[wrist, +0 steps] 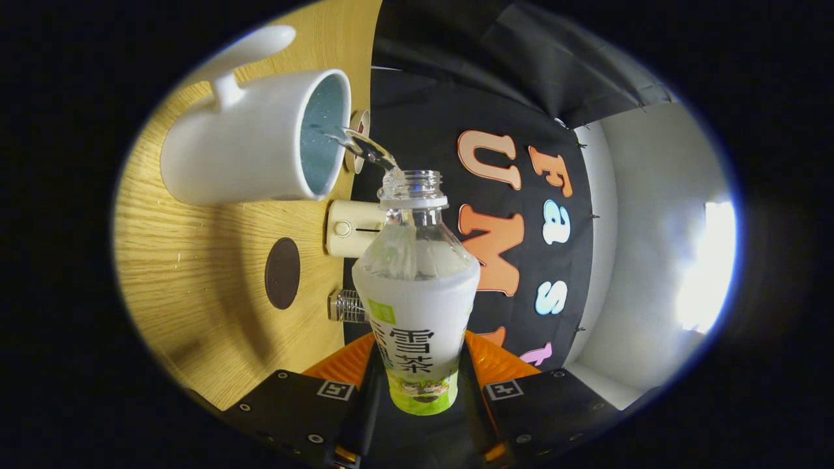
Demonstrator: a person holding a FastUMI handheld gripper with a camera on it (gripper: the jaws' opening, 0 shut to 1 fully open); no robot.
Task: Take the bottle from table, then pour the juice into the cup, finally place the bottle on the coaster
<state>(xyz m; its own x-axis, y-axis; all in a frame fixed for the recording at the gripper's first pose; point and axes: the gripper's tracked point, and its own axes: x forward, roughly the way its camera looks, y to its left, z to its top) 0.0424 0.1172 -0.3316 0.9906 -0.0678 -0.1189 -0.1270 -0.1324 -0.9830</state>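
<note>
The gripper (417, 384) pinches the bottle (417, 306) between both fingers, clamped on its labelled lower body. The uncapped bottle is tipped over, and a clear stream of juice (365, 148) runs from its mouth into the white cup (251, 146). The dark round coaster (282, 273) lies on the wooden table (189, 260), below the cup.

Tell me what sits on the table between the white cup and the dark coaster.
Gripper view: bare wood table between the cup and the coaster. The tongs are shut on the bottle, which is tipped, pouring a clear stream into the cup.
</note>
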